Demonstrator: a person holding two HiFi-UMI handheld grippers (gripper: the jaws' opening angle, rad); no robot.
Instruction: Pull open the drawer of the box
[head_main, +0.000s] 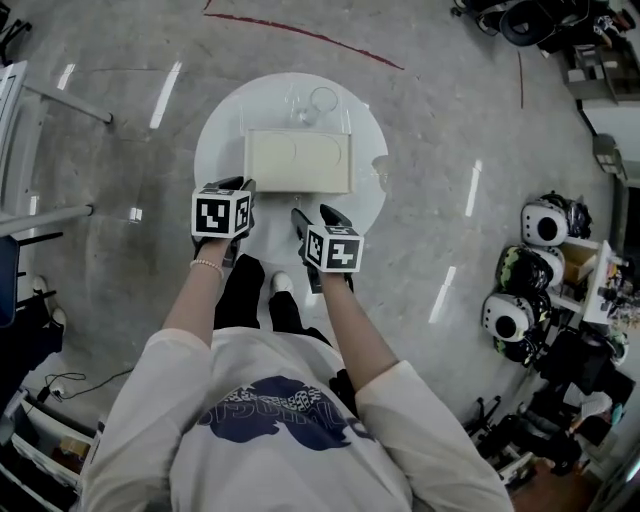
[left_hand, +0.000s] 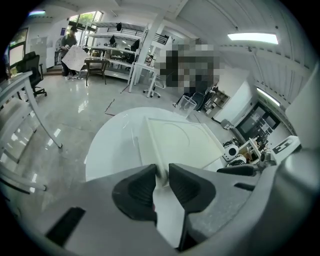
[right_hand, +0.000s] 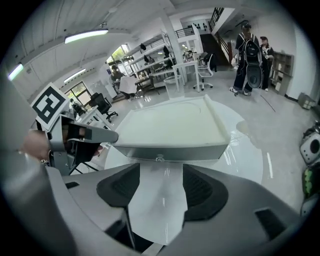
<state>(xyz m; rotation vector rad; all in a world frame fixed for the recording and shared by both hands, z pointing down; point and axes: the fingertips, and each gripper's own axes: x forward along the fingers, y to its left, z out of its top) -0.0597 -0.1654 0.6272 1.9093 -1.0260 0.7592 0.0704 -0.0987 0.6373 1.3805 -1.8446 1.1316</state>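
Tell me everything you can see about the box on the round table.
The box is a low, cream-coloured rectangle, plastic by its look, lying flat on the round white table. Its top has a raised rim and a faint curved line. The front face carries a small metal knob at its middle, and the drawer looks shut. The left gripper is clamped on its near left corner; the right gripper hangs open just short of the knob, not touching.
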